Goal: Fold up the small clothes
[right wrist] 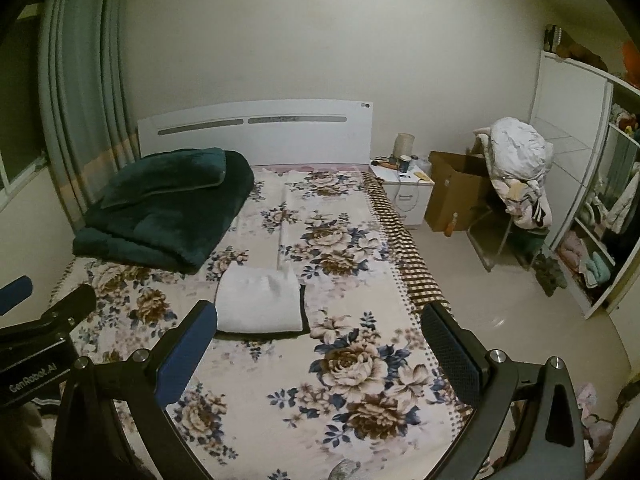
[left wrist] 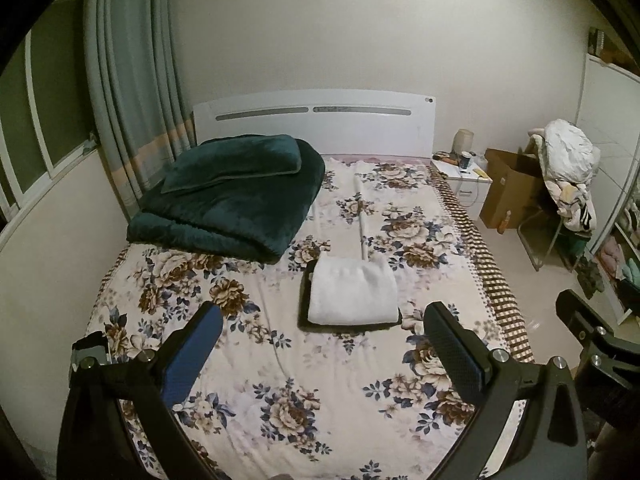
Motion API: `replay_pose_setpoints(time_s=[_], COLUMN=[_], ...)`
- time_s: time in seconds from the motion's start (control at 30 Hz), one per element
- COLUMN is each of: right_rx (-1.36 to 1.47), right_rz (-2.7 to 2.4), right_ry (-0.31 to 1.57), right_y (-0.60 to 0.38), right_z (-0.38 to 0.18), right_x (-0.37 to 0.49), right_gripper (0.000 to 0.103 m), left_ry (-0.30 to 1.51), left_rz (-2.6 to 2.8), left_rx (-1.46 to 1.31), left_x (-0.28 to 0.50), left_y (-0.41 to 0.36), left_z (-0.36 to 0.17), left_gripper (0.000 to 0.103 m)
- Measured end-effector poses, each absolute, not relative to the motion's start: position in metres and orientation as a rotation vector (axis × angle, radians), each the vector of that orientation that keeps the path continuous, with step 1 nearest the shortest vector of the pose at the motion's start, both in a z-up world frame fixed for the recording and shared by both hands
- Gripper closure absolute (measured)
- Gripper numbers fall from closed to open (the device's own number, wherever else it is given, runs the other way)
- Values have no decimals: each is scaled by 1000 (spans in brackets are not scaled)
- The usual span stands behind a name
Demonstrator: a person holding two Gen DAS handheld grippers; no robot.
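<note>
A folded white garment [left wrist: 353,293] lies on top of a folded black garment [left wrist: 305,304] in the middle of the flower-print bed [left wrist: 256,360]. In the right wrist view the same white garment [right wrist: 259,300] sits on the black garment [right wrist: 305,307], left of centre. My left gripper [left wrist: 324,320] is open, held above the bed just short of the stack, nothing between its fingers. My right gripper [right wrist: 320,322] is also open and empty, to the right of the stack. The left gripper's body [right wrist: 36,336] shows at the left edge of the right wrist view.
A folded dark green blanket [left wrist: 232,196] with a pillow lies at the bed's head on the left. A white headboard [left wrist: 316,120], nightstand [left wrist: 464,178], cardboard box [left wrist: 508,188], clothes-laden chair [left wrist: 568,184] and open wardrobe [right wrist: 600,200] stand at the right. Curtains [left wrist: 132,92] hang left.
</note>
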State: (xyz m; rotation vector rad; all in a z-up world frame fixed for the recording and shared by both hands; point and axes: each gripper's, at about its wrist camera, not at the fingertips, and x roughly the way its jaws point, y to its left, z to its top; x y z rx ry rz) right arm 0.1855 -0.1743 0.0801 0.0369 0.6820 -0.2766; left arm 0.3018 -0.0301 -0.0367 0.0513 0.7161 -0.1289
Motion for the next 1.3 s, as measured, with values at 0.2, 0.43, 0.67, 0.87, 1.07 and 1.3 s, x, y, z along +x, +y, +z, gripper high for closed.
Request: replay_pose_setpoints(time_s=[0.2,0.43,0.67,0.87,1.07,1.3], right_rx=[42,46,47,48,51,49], right_rz=[-272,-271,-269,-267,-266,-262], right_ry=[687,687,685,684,681,677], right_y=[-176,-177,-176,-172,-172,-168], right_z=[80,79,79,80,81,88], right_x=[183,181,180,177,177,183], right_gripper=[0,0,0,0,0,0], left_ry=[711,709,708,707,706,705], left_rz=[-135,-133,-133,-132,-131,-134], left_rx=[46,47,46,46,46,46], left_x=[300,299,298,298,297,297], left_y=[-29,-30,-30,-30,-30,-29], left_z=[-32,-32,-30,-30,-30,-30], left_gripper=[0,0,0,0,0,0])
